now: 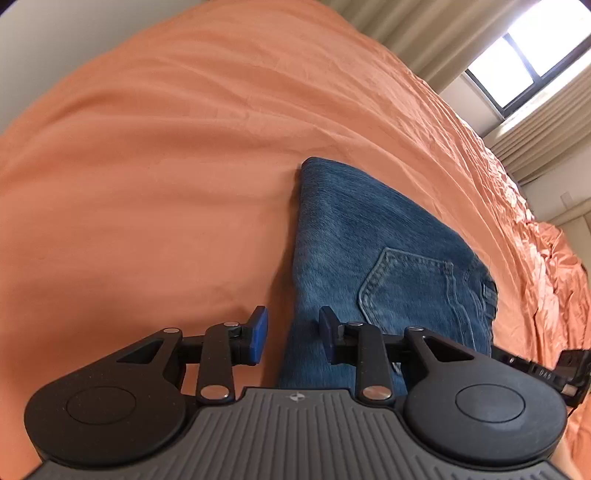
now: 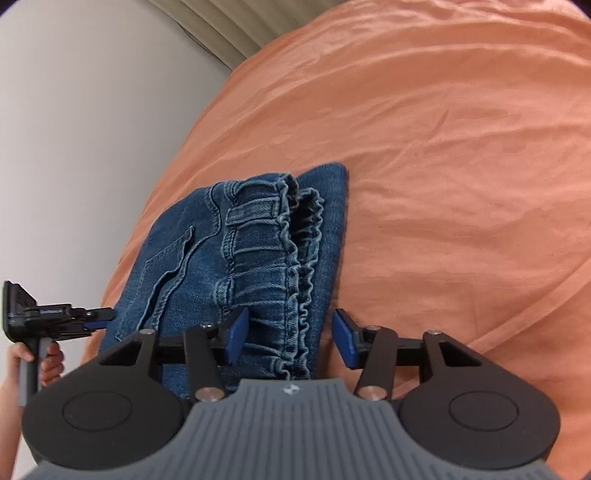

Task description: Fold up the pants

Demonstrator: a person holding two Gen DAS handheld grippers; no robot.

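Observation:
The blue denim pants [image 1: 373, 251] lie folded into a compact stack on the orange bedsheet [image 1: 166, 166]. A back pocket faces up. In the right wrist view the pants [image 2: 229, 258] show their gathered elastic waistband toward the right edge of the stack. My left gripper [image 1: 293, 338] is open, its blue pads straddling the left edge of the stack, holding nothing. My right gripper [image 2: 290, 339] is open over the waistband edge, holding nothing. The left gripper also shows in the right wrist view [image 2: 98, 319], held by a hand at the stack's far side.
The orange sheet [image 2: 461, 147] spreads wide beyond the pants and is bunched up at the far right of the left wrist view. A white wall [image 2: 74, 129], curtains [image 1: 417, 33] and a window [image 1: 524, 55] lie beyond the bed.

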